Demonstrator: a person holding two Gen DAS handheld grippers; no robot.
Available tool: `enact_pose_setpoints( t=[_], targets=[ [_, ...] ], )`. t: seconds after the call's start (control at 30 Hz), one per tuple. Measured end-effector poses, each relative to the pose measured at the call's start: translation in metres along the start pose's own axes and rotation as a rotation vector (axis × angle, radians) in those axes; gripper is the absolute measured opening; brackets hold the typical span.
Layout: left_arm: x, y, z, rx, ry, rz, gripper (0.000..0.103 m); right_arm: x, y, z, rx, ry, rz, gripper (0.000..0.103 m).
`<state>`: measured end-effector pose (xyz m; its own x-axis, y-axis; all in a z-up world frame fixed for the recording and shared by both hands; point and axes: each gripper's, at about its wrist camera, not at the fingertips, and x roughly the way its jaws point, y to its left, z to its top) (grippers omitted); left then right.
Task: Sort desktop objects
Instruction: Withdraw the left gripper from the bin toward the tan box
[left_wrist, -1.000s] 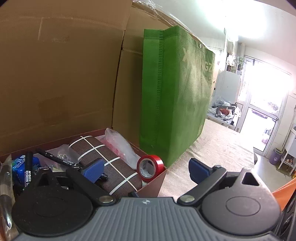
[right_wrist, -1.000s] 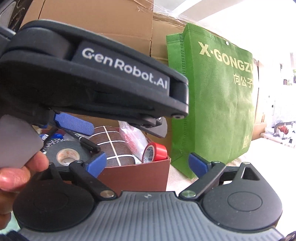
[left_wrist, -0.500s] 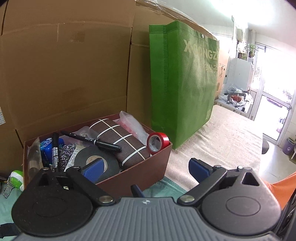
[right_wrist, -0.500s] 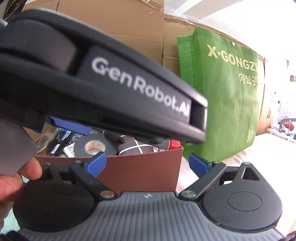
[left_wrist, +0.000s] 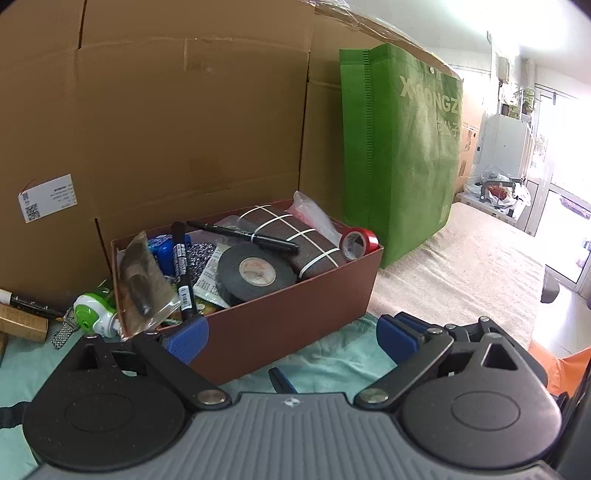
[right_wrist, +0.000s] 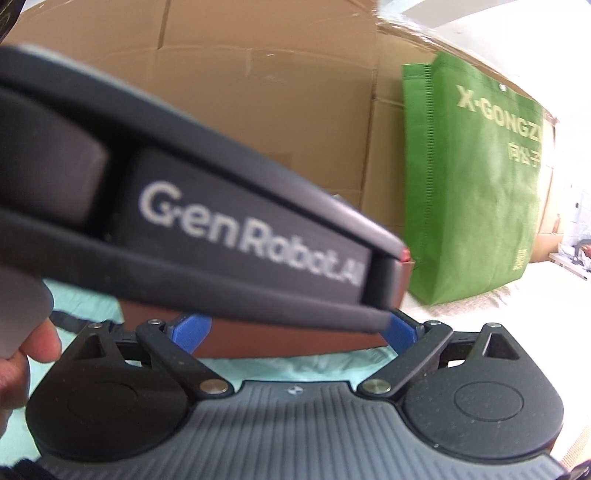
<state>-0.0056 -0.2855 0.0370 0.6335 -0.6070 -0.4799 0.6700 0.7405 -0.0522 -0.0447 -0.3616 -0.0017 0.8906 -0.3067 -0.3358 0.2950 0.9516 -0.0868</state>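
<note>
A red-brown box (left_wrist: 295, 314) stands on a teal cloth in front of cardboard walls. In it lie a black tape roll (left_wrist: 255, 273), a red tape roll (left_wrist: 356, 242), two black markers (left_wrist: 183, 266), a brown striped pouch (left_wrist: 295, 236) and plastic bags. My left gripper (left_wrist: 291, 341) is open just in front of the box's front wall, holding nothing. In the right wrist view the left gripper's body (right_wrist: 221, 229) blocks most of the scene. Below it shows the box's front wall (right_wrist: 280, 341). My right gripper (right_wrist: 295, 332) is open and empty.
A green fabric bag (left_wrist: 399, 155) stands right of the box on a beige cloth (left_wrist: 461, 266). Left of the box lie a green-white gadget (left_wrist: 92, 310), a metal strap (left_wrist: 64, 332) and a small cardboard carton (left_wrist: 22, 325). A hand (right_wrist: 22, 358) shows at the left edge.
Both grippers have drawn back and down from the box. The left view now shows the whole box from farther off. In the right view its contents have dropped out of sight.
</note>
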Motion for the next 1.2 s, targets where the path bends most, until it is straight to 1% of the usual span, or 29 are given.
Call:
enact_pose_setpoints(
  t=[0.2,0.37,0.63,0.83,1.0,1.1,1.13,1.2],
  targets=[
    [-0.011,0.022,-0.010,-0.049,0.010,0.022,0.100,-0.001,0.026,-0.002,-0.035,0.022,0.046,0.095],
    [-0.025,0.050,-0.023,-0.125,0.001,0.046,0.100,-0.004,0.054,-0.003,-0.093,0.028,0.090,0.095],
    [-0.047,0.103,-0.051,-0.229,0.018,0.136,0.100,-0.002,0.109,-0.007,-0.195,0.043,0.164,0.095],
    [-0.056,0.145,-0.078,-0.350,0.076,0.190,0.100,-0.004,0.135,-0.005,-0.167,0.045,0.264,0.095],
    [-0.069,0.177,-0.096,-0.430,0.075,0.254,0.100,0.009,0.155,0.001,-0.190,0.060,0.310,0.095],
    [-0.072,0.195,-0.101,-0.476,0.074,0.272,0.100,0.013,0.170,0.003,-0.202,0.061,0.341,0.095],
    [-0.073,0.200,-0.103,-0.485,0.072,0.275,0.100,0.014,0.170,0.000,-0.205,0.063,0.351,0.095],
    [-0.076,0.208,-0.105,-0.496,0.061,0.281,0.100,0.013,0.182,-0.001,-0.213,0.066,0.369,0.095]
  ],
)
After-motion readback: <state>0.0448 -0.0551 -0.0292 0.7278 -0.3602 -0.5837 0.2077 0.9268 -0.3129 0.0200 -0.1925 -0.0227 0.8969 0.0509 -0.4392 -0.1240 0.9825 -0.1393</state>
